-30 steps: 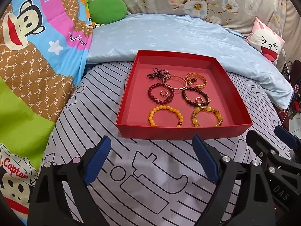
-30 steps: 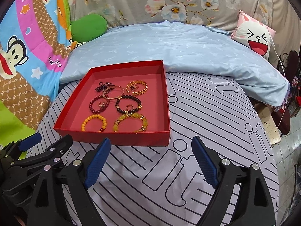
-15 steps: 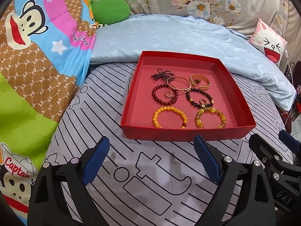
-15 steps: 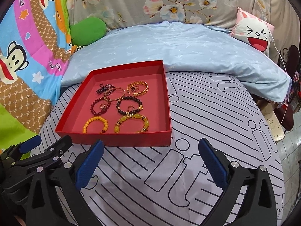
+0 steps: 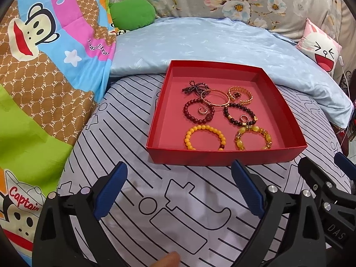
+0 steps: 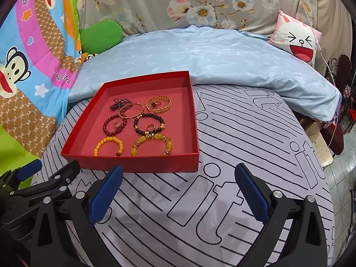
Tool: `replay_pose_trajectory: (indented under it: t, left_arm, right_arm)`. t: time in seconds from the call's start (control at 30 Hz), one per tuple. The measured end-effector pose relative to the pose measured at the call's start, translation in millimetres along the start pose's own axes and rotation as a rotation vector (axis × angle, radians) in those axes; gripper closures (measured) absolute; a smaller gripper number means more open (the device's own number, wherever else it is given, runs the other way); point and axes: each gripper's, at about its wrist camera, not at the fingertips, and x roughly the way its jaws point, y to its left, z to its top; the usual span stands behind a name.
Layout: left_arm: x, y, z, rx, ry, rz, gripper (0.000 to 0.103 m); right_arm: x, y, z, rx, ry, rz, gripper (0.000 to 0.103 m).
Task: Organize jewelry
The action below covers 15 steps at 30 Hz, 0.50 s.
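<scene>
A shallow red box [image 5: 222, 156] lies on the striped grey bedsheet, also in the right wrist view [image 6: 138, 163]. Inside are several bracelets: an orange bead one [image 5: 188, 138], a yellow stone one [image 5: 241, 143], a dark red one [image 5: 189, 111], a black one [image 5: 229, 113], a thin gold bangle [image 5: 214, 105] and a gold chain one [image 5: 247, 99], plus a dark beaded bow [image 5: 194, 87] and small rings. My left gripper [image 5: 178, 166] hovers just short of the box's near wall, its jaws opening with nothing between them. My right gripper [image 6: 179, 169] stands open and empty to the box's near right.
A light blue quilt [image 5: 211, 42] lies behind the box. A cartoon blanket [image 5: 44, 66] rises on the left, with a green cushion [image 5: 133, 12] and a pink rabbit pillow [image 5: 320, 49] at the back. The bed's edge and tiled floor [image 6: 342, 178] are at the right.
The right gripper's jaws have spread clearly wider and the left's a little. The box and the jewellery in it lie as before.
</scene>
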Motion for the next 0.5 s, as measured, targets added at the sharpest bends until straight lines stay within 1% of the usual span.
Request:
replay_pose_trajectory:
  t: [0.23,0.5]
  left_arm:
    - [0.8,-0.2,-0.1,0.010,0.002,0.014,0.010]
    - [2.0,2.8,0.2,-0.002,0.004,0.013,0.009]
  right_arm:
    - [0.3,-0.1,-0.7,-0.006,0.002,-0.009,0.006]
    - [2.3,0.4,-1.8,-0.020,0.008,-0.014,0.006]
